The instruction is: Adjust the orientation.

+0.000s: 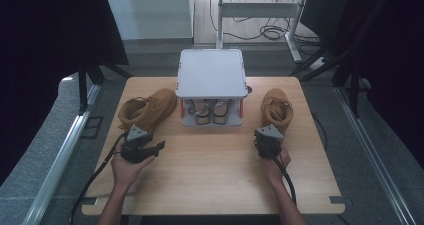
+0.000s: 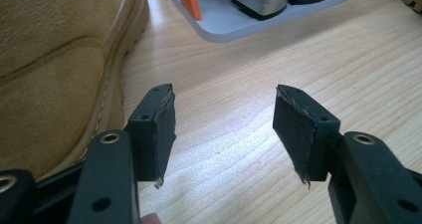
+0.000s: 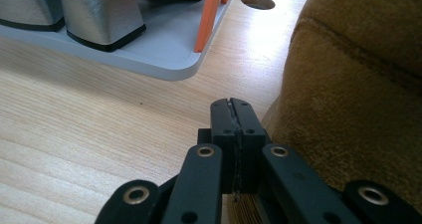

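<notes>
Two tan suede boots, the left boot (image 1: 147,111) just ahead of the black left gripper (image 1: 156,147) and the right boot (image 1: 276,110) ahead of the black right gripper (image 1: 260,144), flank a pale grey rack (image 1: 211,72) with orange posts (image 2: 189,0). The table (image 1: 210,160) is light, streaky-grained wood.

Grey rack (image 1: 211,77) holding silver shoes (image 1: 212,111) on wooden table (image 1: 215,170)

The high view is dimly lit, with dark curtained sides; soft glare is seen on the worktop (image 2: 234,149) in both gripper views, where near parts are blurred
</notes>
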